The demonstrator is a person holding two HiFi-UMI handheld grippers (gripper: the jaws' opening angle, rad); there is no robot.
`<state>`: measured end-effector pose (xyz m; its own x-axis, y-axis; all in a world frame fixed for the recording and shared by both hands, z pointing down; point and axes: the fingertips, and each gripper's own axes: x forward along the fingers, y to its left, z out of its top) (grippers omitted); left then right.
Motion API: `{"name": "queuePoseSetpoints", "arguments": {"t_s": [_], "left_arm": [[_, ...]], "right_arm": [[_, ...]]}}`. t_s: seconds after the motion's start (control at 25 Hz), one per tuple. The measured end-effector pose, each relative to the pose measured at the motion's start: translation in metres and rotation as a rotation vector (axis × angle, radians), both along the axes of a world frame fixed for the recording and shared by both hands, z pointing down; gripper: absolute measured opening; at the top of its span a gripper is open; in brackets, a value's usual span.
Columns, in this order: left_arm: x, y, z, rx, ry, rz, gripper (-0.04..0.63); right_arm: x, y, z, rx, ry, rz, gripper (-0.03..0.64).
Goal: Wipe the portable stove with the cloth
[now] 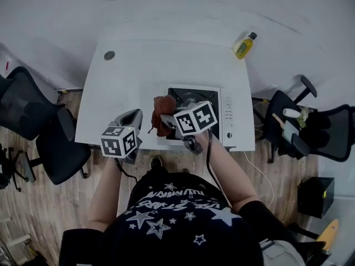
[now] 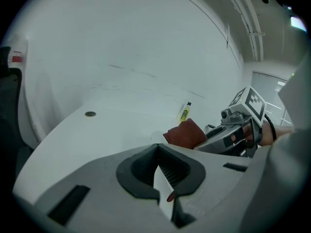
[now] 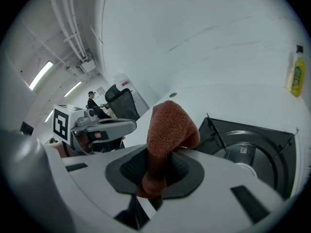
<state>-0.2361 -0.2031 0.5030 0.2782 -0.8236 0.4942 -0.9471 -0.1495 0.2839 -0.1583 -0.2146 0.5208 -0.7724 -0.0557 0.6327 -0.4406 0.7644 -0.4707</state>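
Two hand-held grippers were recorded over the white rectangular table. The right gripper had its jaws clamped on the rust-brown terry cloth. In the right gripper view the cloth was pinched between the dark pads of that gripper and bunched out past them in a rounded fold. We noted the black square portable stove with its pale control strip at the table's front edge, right of centre. From the head view the cloth sat at the stove's left edge; we could not tell whether it touched the stove. In the right gripper view the stove's dark top and round burner lay just right of the cloth. The left gripper was just left of the cloth, over bare table. Its own view showed the jaws together with nothing held, only a thin sliver of table visible between them, and the cloth ahead to the right. A yellow plastic bottle with a dark cap lay at the far right corner of the table, well apart from the stove, and a small round grey grommet marked the far left corner. Black office chairs flanked the table.
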Motion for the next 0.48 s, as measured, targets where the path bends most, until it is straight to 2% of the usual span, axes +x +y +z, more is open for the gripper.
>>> {"name": "queuePoseSetpoints", "arguments": {"t_s": [0.2, 0.48], "left_arm": [[0.006, -0.001, 0.010, -0.027, 0.011, 0.019, 0.006], [0.029, -0.014, 0.005, -0.011, 0.008, 0.085, 0.006]], "right_arm": [[0.013, -0.008, 0.002, -0.010, 0.012, 0.032, 0.072], [0.044, -0.017, 0.004, -0.016, 0.015, 0.098, 0.072]]}}
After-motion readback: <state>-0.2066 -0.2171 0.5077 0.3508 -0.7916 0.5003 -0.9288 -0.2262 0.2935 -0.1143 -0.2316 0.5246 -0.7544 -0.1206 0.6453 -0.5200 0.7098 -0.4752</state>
